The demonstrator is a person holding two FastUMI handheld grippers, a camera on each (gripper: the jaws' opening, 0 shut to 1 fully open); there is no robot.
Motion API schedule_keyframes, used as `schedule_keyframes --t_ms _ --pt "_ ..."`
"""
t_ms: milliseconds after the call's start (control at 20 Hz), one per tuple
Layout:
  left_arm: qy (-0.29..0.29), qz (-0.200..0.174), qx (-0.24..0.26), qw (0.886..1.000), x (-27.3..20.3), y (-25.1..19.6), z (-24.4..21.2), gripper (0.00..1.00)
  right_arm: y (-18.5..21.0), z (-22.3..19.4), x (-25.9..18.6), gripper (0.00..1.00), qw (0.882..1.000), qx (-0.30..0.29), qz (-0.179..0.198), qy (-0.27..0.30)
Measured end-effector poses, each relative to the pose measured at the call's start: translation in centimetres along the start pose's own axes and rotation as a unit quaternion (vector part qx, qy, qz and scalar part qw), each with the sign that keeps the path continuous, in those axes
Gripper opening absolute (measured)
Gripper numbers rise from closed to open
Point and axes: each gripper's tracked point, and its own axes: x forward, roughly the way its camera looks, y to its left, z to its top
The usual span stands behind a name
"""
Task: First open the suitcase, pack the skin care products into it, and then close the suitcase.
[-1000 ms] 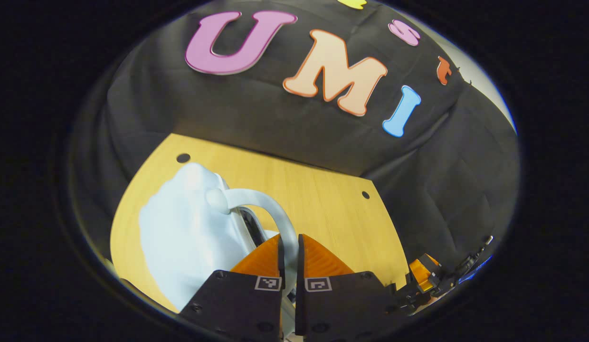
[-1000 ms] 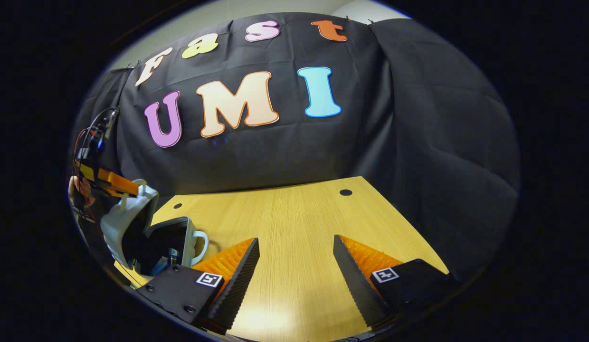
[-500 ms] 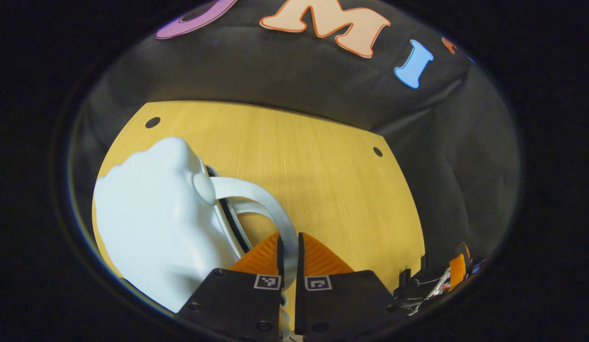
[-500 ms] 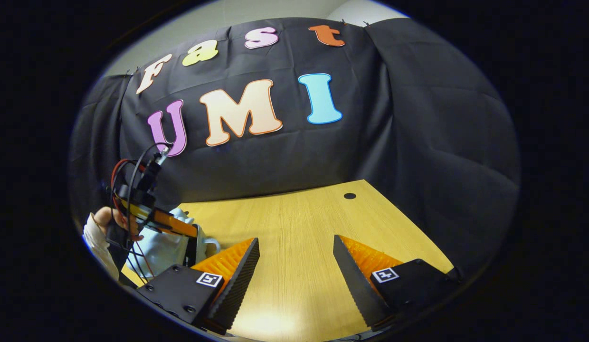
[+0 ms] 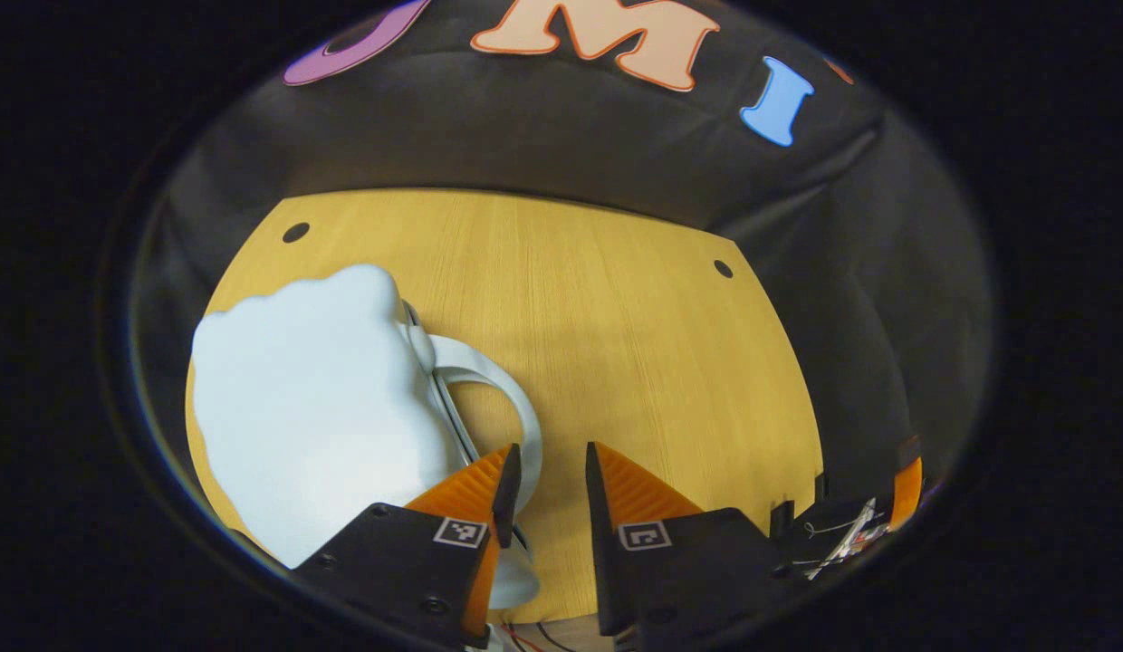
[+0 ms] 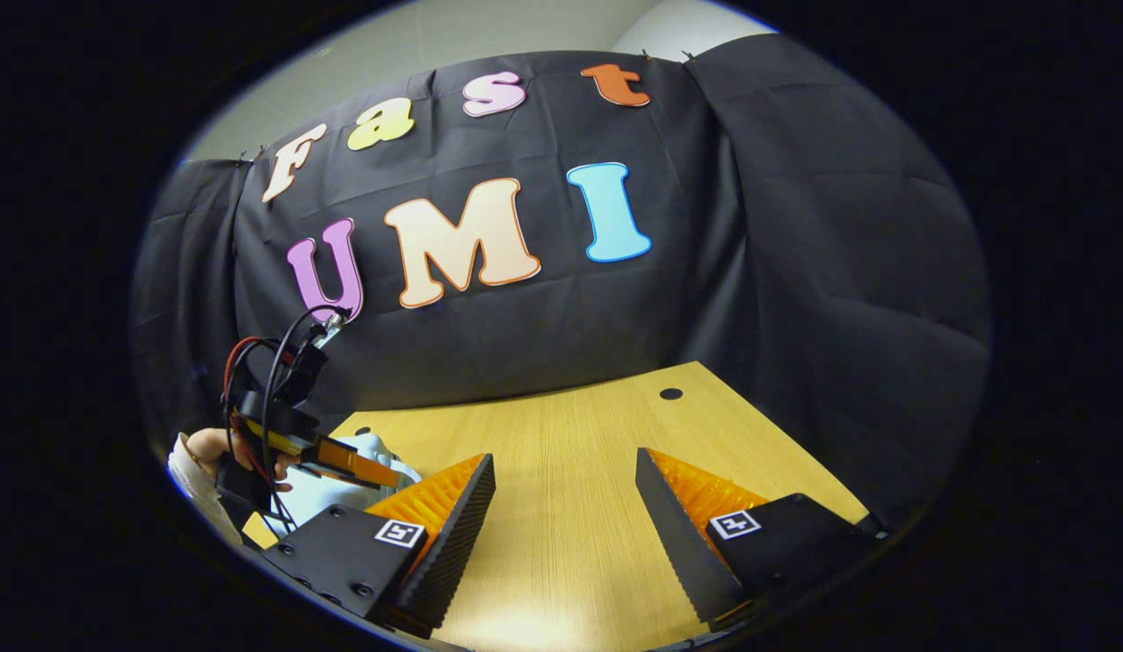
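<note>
The small pale-blue suitcase (image 5: 317, 407) lies shut on the wooden table (image 5: 616, 317), its curved handle (image 5: 503, 385) pointing toward me. In the left gripper view my left gripper (image 5: 550, 457) is open just above the handle's loop, and the loop passes beside one finger without being pinched. The right gripper view shows my right gripper (image 6: 563, 462) open over bare table, with nothing between its fingers. At that view's far left the suitcase (image 6: 331, 484) sits under the left gripper (image 6: 353, 460), held by a hand (image 6: 208, 445). Whatever is inside the case is hidden.
Black cloth walls the booth behind and to the right of the table. Small round holes (image 5: 295, 233) (image 5: 723, 269) mark the table's far corners. The right gripper's body (image 5: 865, 530) shows at the bottom right of the left gripper view. Bare tabletop (image 6: 571, 426) lies right of the case.
The raised lid came down with the left gripper until the suitcase closed. The left gripper then opened and let go of the handle. The right gripper stayed open, drifting slightly.
</note>
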Motion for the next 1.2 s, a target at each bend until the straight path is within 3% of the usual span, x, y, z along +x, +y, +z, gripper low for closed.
schedule_keyframes --t_ms 100,150,250,300,400,750,800,850,900,1200 --pt "-0.019 0.011 0.027 0.999 -1.2 -1.2 -0.2 0.57 0.0 0.2 -0.3 0.98 1.000 0.003 0.004 -0.005" --pt "-0.029 0.018 0.037 0.999 -2.2 -1.5 -0.4 0.60 0.0 0.3 -0.4 0.98 1.000 0.005 0.006 -0.006" --pt "-0.048 0.026 0.040 0.998 -4.0 -2.4 -1.3 0.80 0.1 0.2 -0.7 0.98 1.000 0.008 0.010 -0.007" --pt "-0.052 0.029 0.039 0.997 -4.9 -2.7 -1.9 0.80 0.1 0.1 -1.2 0.98 1.000 0.008 0.013 -0.008" --pt "-0.055 0.035 0.041 0.997 -6.1 -3.4 -3.2 0.95 0.3 -0.1 -1.6 0.98 1.000 0.006 0.018 -0.009" --pt "-0.053 0.047 0.067 0.995 -8.4 -3.1 -5.8 0.95 0.7 -0.5 -3.1 0.98 1.000 0.006 0.019 -0.003" --pt "-0.050 0.046 0.069 0.995 -8.6 -3.0 -6.1 0.95 0.9 -0.4 -3.4 0.93 1.000 0.007 0.017 -0.004" --pt "-0.049 0.045 0.071 0.995 -8.8 -2.8 -6.1 0.95 1.0 -0.5 -3.7 0.98 1.000 0.007 0.014 -0.005" --pt "-0.047 0.043 0.071 0.995 -9.1 -2.6 -6.3 0.95 1.3 -0.6 -3.9 0.93 1.000 0.008 0.011 -0.006" --pt "-0.059 0.024 0.089 0.994 -10.3 -1.8 -6.0 0.96 3.4 -1.6 -5.2 0.98 1.000 0.013 -0.007 -0.009"
